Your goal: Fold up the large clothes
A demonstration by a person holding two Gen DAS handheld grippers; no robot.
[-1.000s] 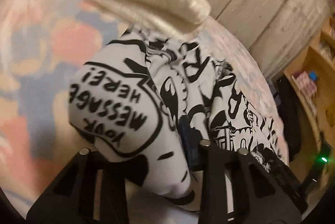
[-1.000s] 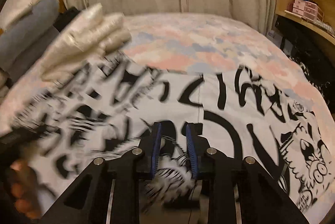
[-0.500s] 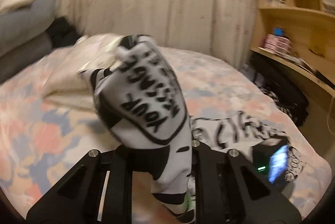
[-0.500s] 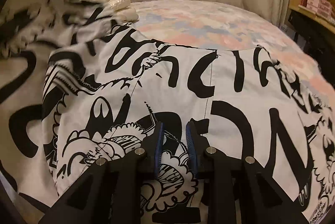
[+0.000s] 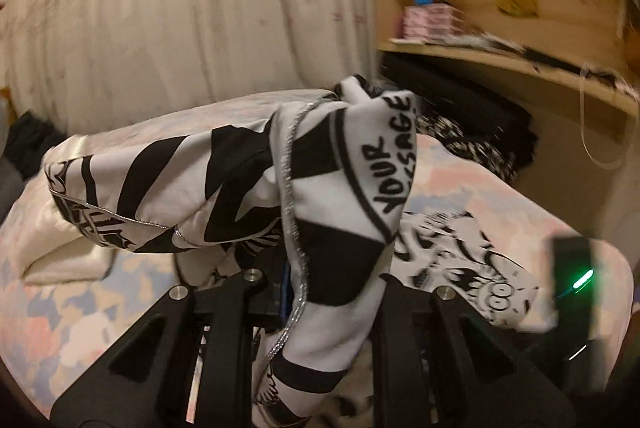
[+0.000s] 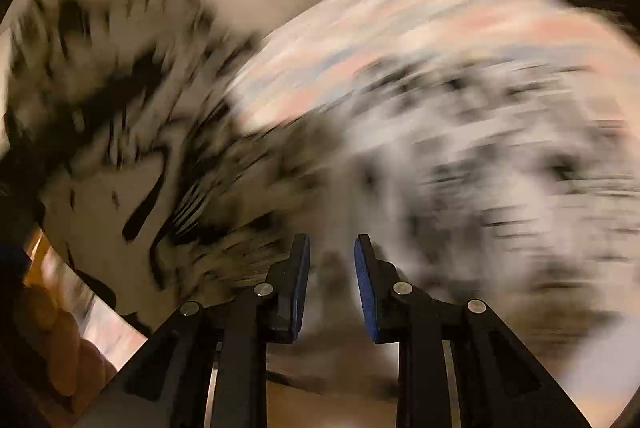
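My left tool (image 5: 320, 292) is clamped on the printed garment (image 5: 344, 196), lifted over the bed (image 5: 80, 308). Right tool (image 6: 331, 280): grip unclear, too blurred. Soft, light, floppy; take it by hemmed edges.

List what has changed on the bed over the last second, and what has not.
The left gripper has carried its bunch of the black-and-white printed garment up off the bed, toward the shelves; the "YOUR MESSAGE" print now stands upright. The right gripper has swung sideways, blurring its view. Unchanged: both grips on the cloth, the cream pillow.
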